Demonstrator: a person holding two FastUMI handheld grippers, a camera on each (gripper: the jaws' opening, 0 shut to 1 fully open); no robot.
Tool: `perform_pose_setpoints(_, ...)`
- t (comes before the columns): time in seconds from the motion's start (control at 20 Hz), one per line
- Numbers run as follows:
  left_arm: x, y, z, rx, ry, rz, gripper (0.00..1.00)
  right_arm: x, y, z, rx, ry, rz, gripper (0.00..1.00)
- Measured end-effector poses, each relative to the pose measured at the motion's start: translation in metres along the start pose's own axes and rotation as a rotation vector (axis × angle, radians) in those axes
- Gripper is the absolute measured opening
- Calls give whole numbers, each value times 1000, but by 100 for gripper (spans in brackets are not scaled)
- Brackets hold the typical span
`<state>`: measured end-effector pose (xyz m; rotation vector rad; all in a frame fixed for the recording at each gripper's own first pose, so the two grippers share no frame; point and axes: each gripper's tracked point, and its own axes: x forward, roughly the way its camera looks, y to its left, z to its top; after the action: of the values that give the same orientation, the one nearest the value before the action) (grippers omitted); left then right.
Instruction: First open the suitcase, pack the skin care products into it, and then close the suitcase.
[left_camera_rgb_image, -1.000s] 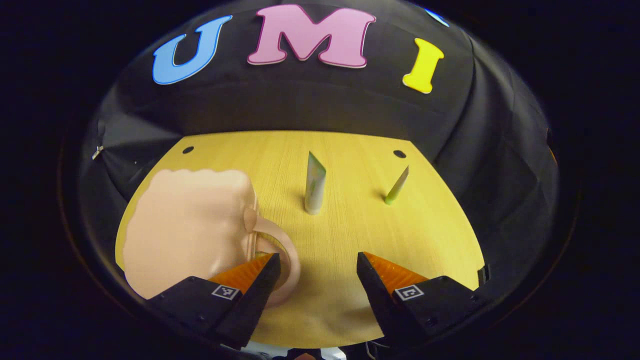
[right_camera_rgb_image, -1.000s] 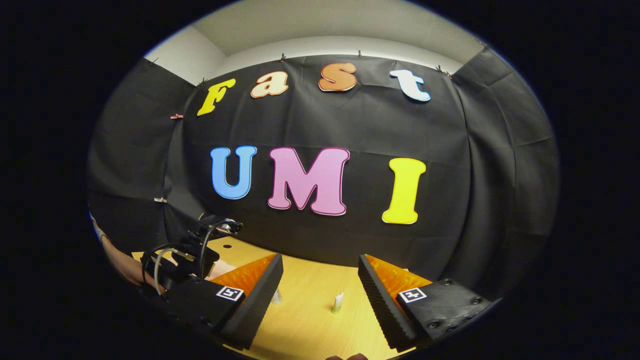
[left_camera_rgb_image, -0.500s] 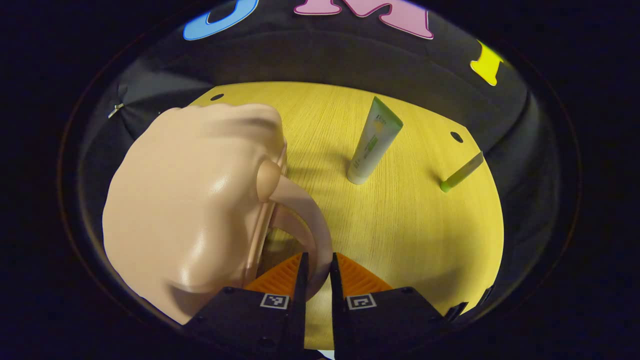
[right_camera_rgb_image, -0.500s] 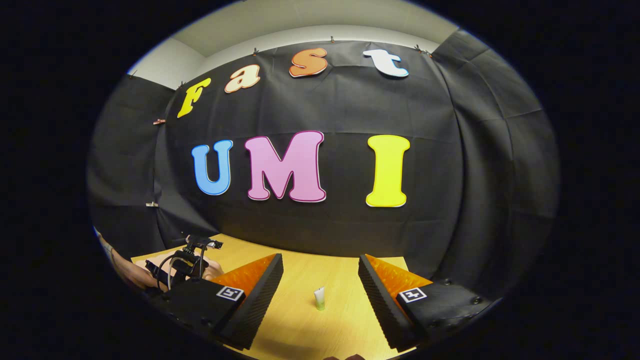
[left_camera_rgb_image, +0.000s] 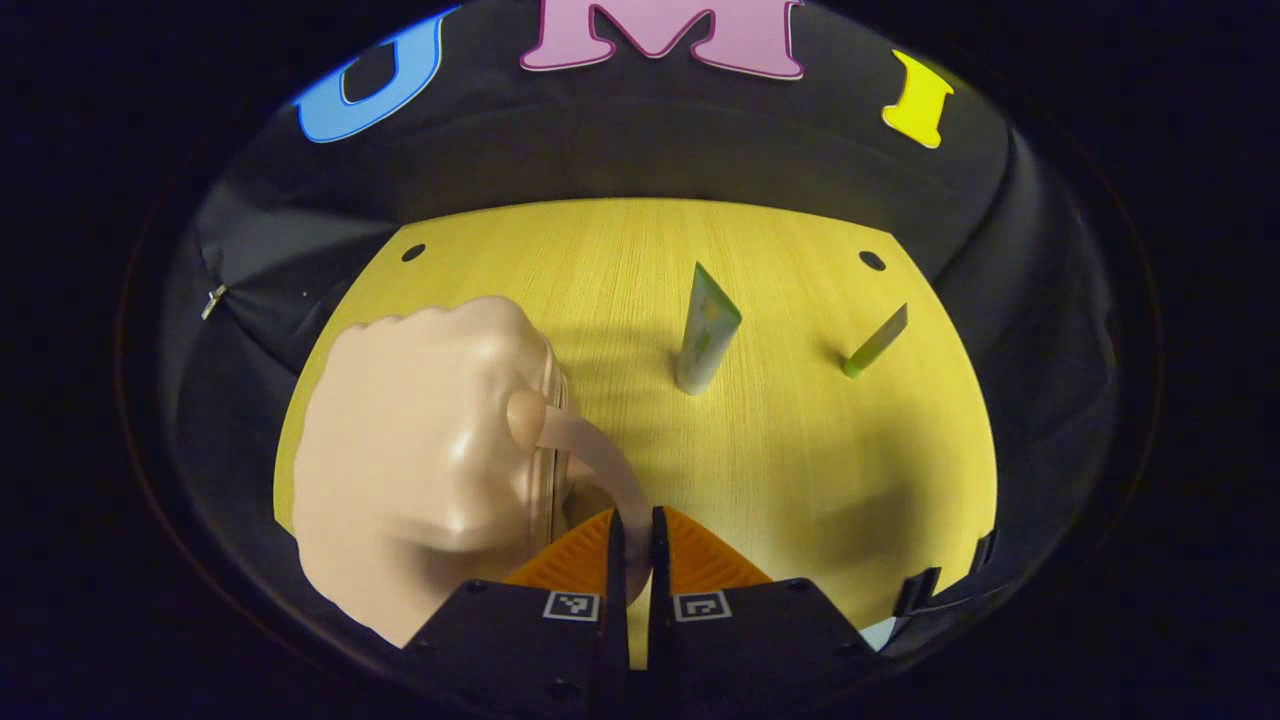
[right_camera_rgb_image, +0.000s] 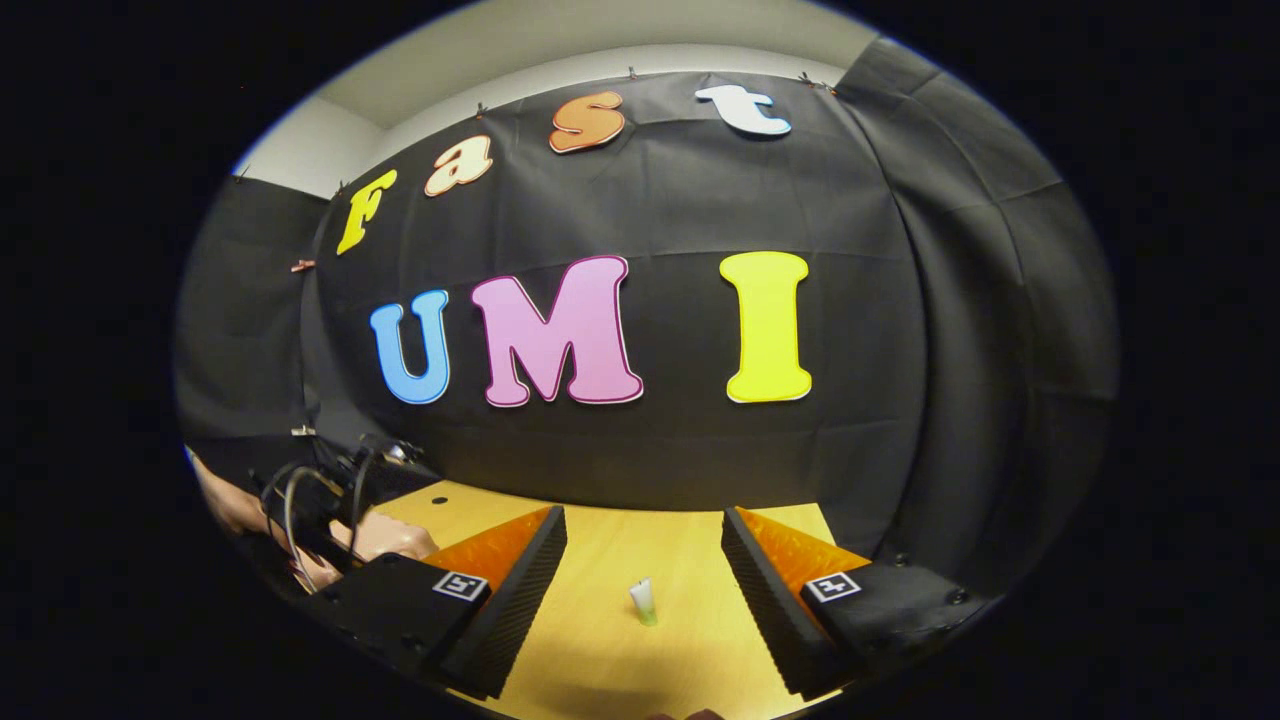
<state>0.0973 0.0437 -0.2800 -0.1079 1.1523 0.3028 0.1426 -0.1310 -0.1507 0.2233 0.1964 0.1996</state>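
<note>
Currently our left tongs (left_camera_rgb_image: 631, 545) are pinched nearly together on the loop handle (left_camera_rgb_image: 600, 455) of the peach suitcase (left_camera_rgb_image: 420, 460), both fingers pressing on the thin strap. We see the suitcase lid down, standing on the left part of the yellow wood-grain surface (left_camera_rgb_image: 800, 440), handle arching from its right edge toward us. Two skin care tubes stand cap-down farther back: the larger pale tube (left_camera_rgb_image: 706, 330) with a green top near the middle, tilted, and the slim green tube (left_camera_rgb_image: 875, 341) to its right, also leaning; the two are well apart from each other and from the suitcase. Two dark holes (left_camera_rgb_image: 872, 261) sit near the far corners of the surface. From the right gripper view, our right tongs (right_camera_rgb_image: 643, 580) are spread wide, holding nothing, above the near edge of the surface (right_camera_rgb_image: 600, 650). A small tube (right_camera_rgb_image: 643, 601) stands between the fingers farther off, not touching either; we can't tell which of the two tubes it is. At the left of that view we see the left gripper rig (right_camera_rgb_image: 320, 490) with its cables, a hand (right_camera_rgb_image: 225, 505) behind it, and a bit of the suitcase (right_camera_rgb_image: 395, 540) beneath.
</note>
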Motion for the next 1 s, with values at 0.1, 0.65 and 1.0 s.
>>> perform_pose_setpoints(0.1, -32, 25, 21, -56, -42, -34, 12, 12, 3, 2, 21, 4, -6, 97)
perform_pose_setpoints(0.65, -162, 281, 84, -120, -362, 202, 11, 48, 88, 46, -18, -81, 23, 97)
perform_pose_setpoints(1.0, -110, 468, 51, -133, -214, 444, 8, 60, 150, 39, -94, -48, 36, 96)
